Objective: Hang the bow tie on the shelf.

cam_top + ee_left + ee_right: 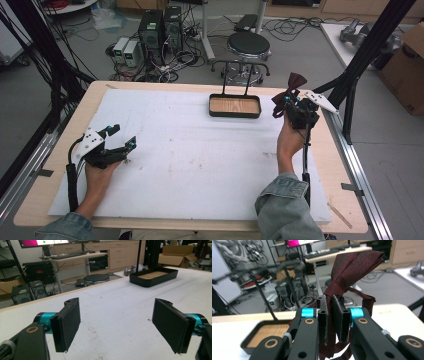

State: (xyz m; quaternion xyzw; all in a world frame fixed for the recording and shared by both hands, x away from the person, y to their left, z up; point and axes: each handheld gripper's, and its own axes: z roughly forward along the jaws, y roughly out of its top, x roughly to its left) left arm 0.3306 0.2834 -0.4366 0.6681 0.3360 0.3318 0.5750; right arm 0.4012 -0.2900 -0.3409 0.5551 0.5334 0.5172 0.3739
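Nearest the person, the left claw (121, 137) lay released on the white-covered wooden bench (190, 165), its jaws wide apart and holding nothing, seemingly parked in wait. Farther out at the bench's right edge, the right claw (294, 103) was clenched on a dark red fabric bow tie (352, 267) and held it lifted off the bench, probably for carrying. Beyond them, at the far edge, stood the shallow black tray with a wooden floor (235, 114), empty, with nothing between it and the tie.
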